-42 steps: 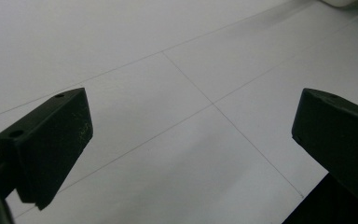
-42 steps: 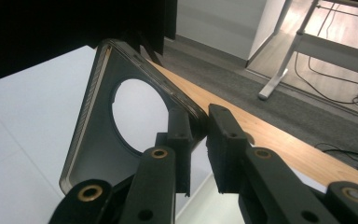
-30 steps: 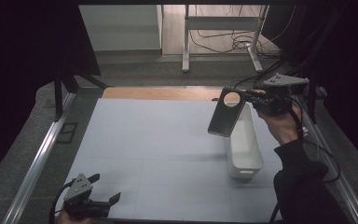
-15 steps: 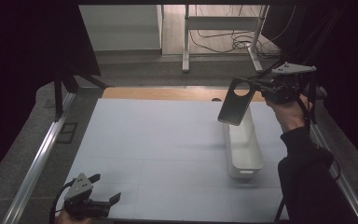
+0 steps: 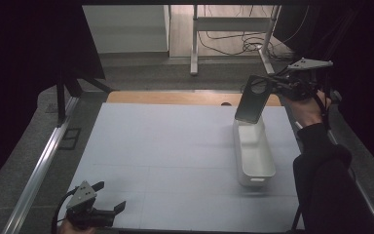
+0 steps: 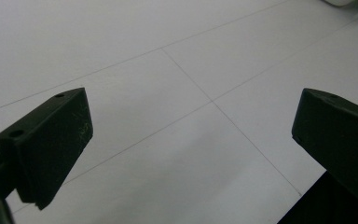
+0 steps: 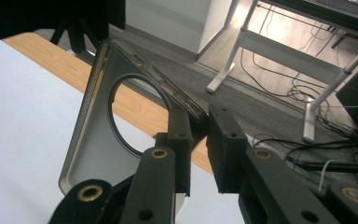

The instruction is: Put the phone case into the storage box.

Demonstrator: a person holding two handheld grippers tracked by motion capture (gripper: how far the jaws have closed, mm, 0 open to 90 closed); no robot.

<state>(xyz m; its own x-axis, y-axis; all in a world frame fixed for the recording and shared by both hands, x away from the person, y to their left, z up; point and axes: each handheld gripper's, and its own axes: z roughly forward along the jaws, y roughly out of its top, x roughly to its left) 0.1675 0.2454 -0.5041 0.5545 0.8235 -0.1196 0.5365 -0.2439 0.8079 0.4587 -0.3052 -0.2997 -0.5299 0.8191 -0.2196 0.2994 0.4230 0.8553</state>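
The right hand-held gripper (image 5: 271, 86) is clamping a phone case (image 5: 253, 99) above the white bin (image 5: 253, 155); the left hand-held gripper (image 5: 111, 197) is resting with jaws apart on the bench (image 5: 165, 141).

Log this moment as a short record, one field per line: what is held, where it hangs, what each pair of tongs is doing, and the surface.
held item: dark phone case with a round camera cutout
grip: right tongs shut on the phone case at its edge near the cutout
position: case hangs tilted in the air above the far end of the white bin
bin contents: nothing seen inside
left tongs: open, nothing between them, low over the near left corner
surface: white table sheet
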